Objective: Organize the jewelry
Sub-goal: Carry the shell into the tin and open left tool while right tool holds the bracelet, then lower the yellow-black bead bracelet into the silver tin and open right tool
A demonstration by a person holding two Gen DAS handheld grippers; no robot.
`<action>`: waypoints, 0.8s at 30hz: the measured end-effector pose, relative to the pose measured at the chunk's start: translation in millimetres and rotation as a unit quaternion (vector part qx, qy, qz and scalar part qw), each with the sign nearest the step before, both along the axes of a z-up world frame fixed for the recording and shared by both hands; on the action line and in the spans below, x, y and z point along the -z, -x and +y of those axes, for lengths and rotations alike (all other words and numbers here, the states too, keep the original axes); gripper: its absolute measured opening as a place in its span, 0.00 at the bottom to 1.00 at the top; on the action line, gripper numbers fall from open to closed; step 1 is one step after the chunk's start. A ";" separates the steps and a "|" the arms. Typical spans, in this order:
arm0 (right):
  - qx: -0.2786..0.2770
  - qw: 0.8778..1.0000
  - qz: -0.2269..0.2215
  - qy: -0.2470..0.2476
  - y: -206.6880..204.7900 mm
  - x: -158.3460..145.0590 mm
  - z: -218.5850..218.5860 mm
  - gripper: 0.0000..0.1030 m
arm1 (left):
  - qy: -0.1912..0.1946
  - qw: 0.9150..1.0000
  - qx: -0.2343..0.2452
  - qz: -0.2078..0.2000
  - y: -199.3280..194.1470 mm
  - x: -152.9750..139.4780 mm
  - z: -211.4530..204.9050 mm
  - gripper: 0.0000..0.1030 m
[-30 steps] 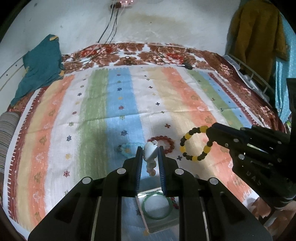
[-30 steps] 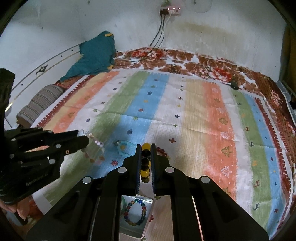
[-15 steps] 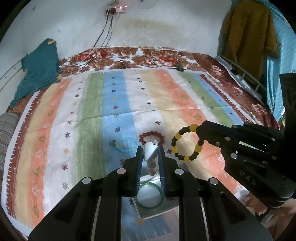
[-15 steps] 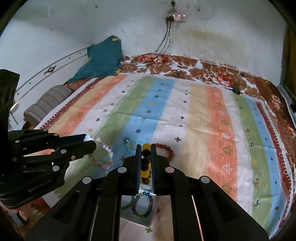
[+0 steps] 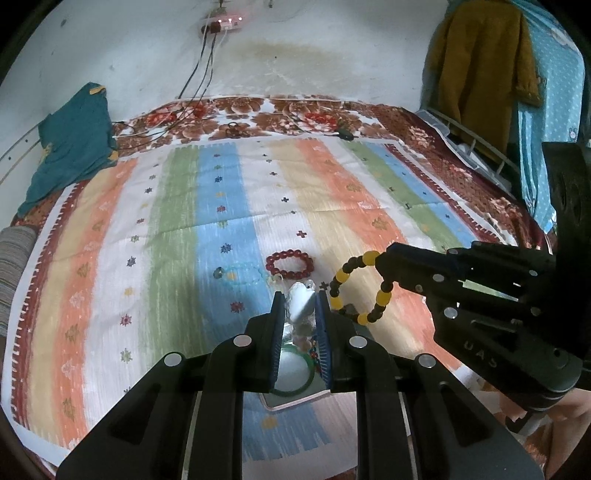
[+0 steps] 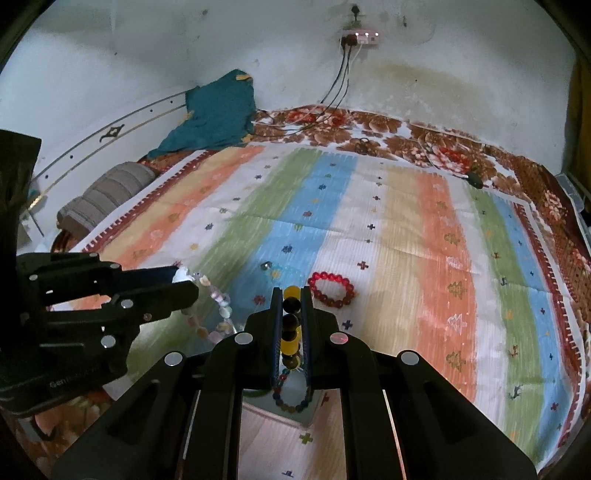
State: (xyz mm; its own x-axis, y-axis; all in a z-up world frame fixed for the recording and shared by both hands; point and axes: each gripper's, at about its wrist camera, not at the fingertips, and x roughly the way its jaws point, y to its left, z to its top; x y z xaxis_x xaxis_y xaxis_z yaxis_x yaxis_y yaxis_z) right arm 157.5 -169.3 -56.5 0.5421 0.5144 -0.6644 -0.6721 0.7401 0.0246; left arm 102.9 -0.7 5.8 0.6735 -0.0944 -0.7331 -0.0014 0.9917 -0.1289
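Observation:
My left gripper [image 5: 300,299] is shut on a pale pink and white bead bracelet [image 5: 301,304], which hangs from its jaws; the right wrist view shows it as a loop [image 6: 218,314] under the left gripper [image 6: 184,282]. My right gripper [image 6: 290,295] is shut on a yellow and black bead bracelet [image 6: 290,325], seen dangling [image 5: 354,291] from that gripper [image 5: 384,260]. Beneath both lies a clear box [image 5: 295,398] holding a green bangle [image 5: 308,382] and a multicoloured bead bracelet [image 6: 291,406]. A red bead bracelet [image 5: 290,263] and a light blue one [image 5: 242,274] lie on the striped bedspread [image 5: 184,221].
A teal cloth [image 5: 70,147] and a striped cushion [image 6: 107,195] sit at the bed's left. Cables [image 5: 199,70] drop from a wall socket strip [image 5: 221,24] onto the floral cover. Clothes [image 5: 480,66] hang at the right above a metal rail. The bedspread's near edge runs just below the box.
Both grippers, each still holding its bracelet, have drawn back from the red and blue bracelets. The clear box has come further up into view beneath the jaws.

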 end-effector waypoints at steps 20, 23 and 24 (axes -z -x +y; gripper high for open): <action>0.021 0.999 0.006 0.025 4.2 16.4 -14.4 0.41 | 0.006 0.998 -0.053 0.022 10.3 9.6 22.6 0.33; 0.030 0.999 0.014 0.028 -2.4 19.1 -17.9 0.41 | 0.009 0.998 -0.064 0.021 10.6 9.3 30.9 0.37; 0.035 0.999 0.016 0.028 -4.7 19.8 -19.1 0.41 | 0.010 0.998 -0.066 0.021 10.7 9.3 32.5 0.37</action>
State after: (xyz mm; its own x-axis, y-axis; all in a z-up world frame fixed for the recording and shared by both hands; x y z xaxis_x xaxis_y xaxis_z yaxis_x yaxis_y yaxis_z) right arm 162.3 -188.4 -76.4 0.5528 0.4376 -0.7092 -0.6189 0.7855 0.0023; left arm 92.2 31.8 -3.5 0.6491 -0.0210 -0.7604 -0.1384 0.9797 -0.1453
